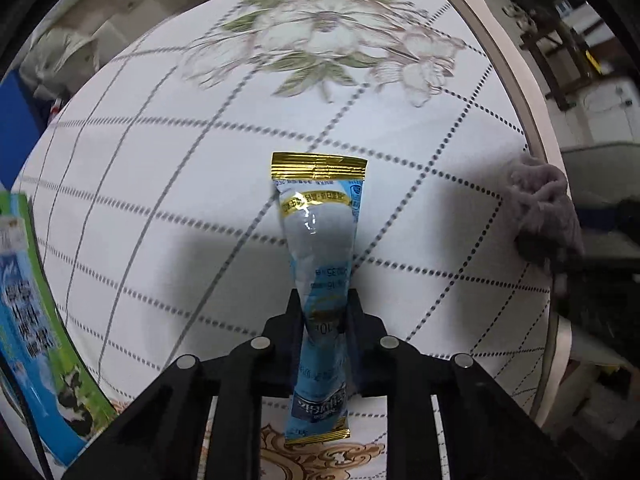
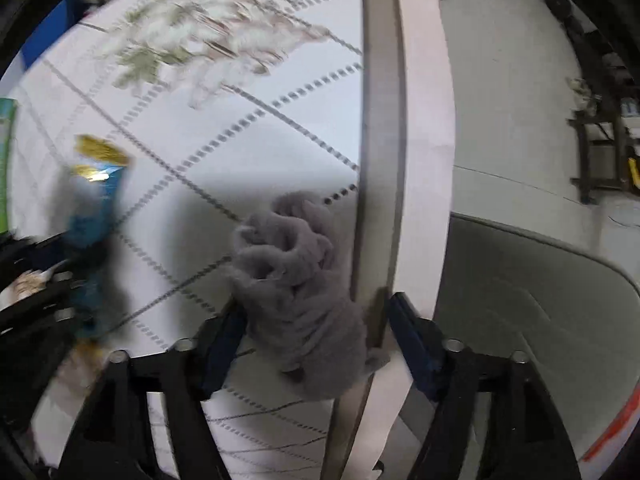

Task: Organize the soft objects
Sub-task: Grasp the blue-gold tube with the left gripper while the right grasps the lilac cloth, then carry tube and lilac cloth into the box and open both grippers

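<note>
My left gripper (image 1: 325, 304) is shut on a blue and gold sachet (image 1: 320, 232) and holds it upright above the white floral tablecloth (image 1: 160, 152). The sachet also shows blurred in the right wrist view (image 2: 94, 216). A crumpled grey cloth (image 2: 296, 280) lies at the table's right edge, between the wide-open fingers of my right gripper (image 2: 316, 320). The right finger (image 2: 412, 344) is past the table edge. The cloth also shows in the left wrist view (image 1: 544, 208).
A green and blue milk carton (image 1: 36, 320) lies at the left of the table. The table's pale rim (image 2: 380, 120) runs along the right. A grey chair seat (image 2: 540, 300) stands beyond the edge on the floor.
</note>
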`<state>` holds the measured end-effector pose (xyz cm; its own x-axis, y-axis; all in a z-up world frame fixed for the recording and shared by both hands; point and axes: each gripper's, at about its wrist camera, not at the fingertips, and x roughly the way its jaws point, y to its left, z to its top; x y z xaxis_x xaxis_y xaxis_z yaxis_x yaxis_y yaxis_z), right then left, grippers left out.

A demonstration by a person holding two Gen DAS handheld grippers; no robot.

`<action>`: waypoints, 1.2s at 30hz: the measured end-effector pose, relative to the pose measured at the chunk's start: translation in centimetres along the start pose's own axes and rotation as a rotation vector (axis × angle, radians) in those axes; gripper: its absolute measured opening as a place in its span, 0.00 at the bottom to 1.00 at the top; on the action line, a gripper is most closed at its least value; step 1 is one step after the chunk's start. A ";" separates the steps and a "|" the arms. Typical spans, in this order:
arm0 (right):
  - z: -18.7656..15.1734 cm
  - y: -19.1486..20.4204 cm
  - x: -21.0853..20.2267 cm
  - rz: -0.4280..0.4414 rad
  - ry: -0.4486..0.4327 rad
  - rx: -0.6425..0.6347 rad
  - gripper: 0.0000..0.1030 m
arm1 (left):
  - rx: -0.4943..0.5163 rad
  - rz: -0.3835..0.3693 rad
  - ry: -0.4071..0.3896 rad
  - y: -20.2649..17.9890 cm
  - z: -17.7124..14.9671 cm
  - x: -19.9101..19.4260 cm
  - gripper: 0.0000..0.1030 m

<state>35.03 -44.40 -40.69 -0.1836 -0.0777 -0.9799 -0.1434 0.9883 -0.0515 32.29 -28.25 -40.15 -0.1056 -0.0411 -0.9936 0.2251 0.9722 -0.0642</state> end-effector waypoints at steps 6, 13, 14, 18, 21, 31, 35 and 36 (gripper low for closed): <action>-2.2 1.1 -2.8 0.116 -0.054 0.131 0.38 | -0.063 -0.062 -0.076 3.9 -4.2 -4.7 0.16; -5.1 9.9 -12.3 0.321 -0.203 0.104 0.38 | -0.132 -0.119 -0.254 13.9 -9.3 -16.0 0.16; -5.8 11.8 -13.7 0.343 -0.222 0.087 0.38 | -0.152 -0.123 -0.284 15.8 -10.6 -17.6 0.16; -7.4 22.9 -18.5 0.407 -0.290 0.013 0.38 | -0.212 -0.099 -0.334 22.7 -13.1 -21.4 0.16; -7.8 28.9 -20.3 0.431 -0.304 -0.016 0.38 | -0.271 -0.029 -0.346 29.1 -15.5 -22.7 0.16; -3.7 43.4 -18.0 0.384 -0.251 0.051 0.38 | -0.465 0.013 -0.165 47.1 -18.3 -15.6 0.16; -1.6 45.6 -14.9 0.304 -0.218 0.060 0.38 | -0.508 -0.015 -0.069 50.8 -17.6 -11.6 0.16; -1.3 46.0 -14.4 0.280 -0.210 0.065 0.38 | -0.499 -0.018 -0.044 51.4 -17.3 -10.7 0.16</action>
<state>29.85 2.04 -28.73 -0.0020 0.2193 -0.9757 -0.0524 0.9743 0.2191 28.24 26.15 -31.23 -0.0615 -0.0581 -0.9964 -0.2684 0.9625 -0.0395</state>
